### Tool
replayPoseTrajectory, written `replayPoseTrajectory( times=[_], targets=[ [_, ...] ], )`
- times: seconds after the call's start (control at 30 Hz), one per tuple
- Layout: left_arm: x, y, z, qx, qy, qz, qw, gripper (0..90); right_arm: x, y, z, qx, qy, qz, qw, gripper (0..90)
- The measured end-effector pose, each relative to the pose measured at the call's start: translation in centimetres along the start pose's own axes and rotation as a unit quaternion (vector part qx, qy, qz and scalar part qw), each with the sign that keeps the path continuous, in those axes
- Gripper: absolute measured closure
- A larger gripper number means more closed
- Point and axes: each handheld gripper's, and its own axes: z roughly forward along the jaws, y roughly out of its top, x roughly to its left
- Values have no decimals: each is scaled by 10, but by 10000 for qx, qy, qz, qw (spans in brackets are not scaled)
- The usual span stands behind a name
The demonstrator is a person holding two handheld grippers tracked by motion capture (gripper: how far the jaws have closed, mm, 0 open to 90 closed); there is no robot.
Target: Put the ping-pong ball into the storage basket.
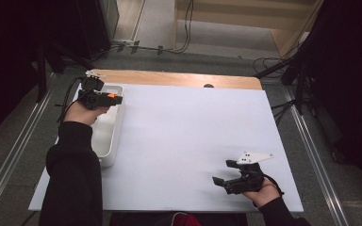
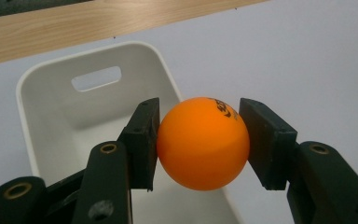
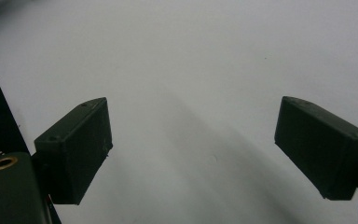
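An orange ping-pong ball [image 2: 203, 142] with black print sits between the two black pads of my left gripper [image 2: 199, 140], which is shut on it. In the high view that left gripper [image 1: 114, 99] hovers over the far end of a white rectangular bin [image 1: 107, 136] at the table's left edge, the orange ball [image 1: 111, 97] showing at its tip. The bin [image 2: 51, 121] lies below and behind the ball, with a handle slot in its far wall. My right gripper [image 1: 221, 172] rests near the front right of the table, its jaws wide apart over the bare white surface [image 3: 191, 60] with nothing between them.
A white sheet [image 1: 193, 136] covers most of the table, with a wooden strip [image 1: 179, 78] left bare along the far edge. Dark stands and cables [image 1: 283, 66] lie on the floor beyond the table. A person's black sleeves [image 1: 70, 183] come in from the bottom.
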Motion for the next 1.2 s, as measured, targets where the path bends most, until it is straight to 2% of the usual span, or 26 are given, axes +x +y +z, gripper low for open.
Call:
replayPoseTrajectory(
  times=[0.63,0.87,1.2],
  targets=[
    [12,-5,0,43,260,-131,9996,499,0,0,0,-7,-15,-24,10000,98],
    [11,-5,1,72,242,-87,9996,498,0,0,0,-7,-23,-21,10000,97],
    [17,-9,7,156,288,-224,9992,498,0,0,0,-5,-13,-15,10000,98]
  ],
)
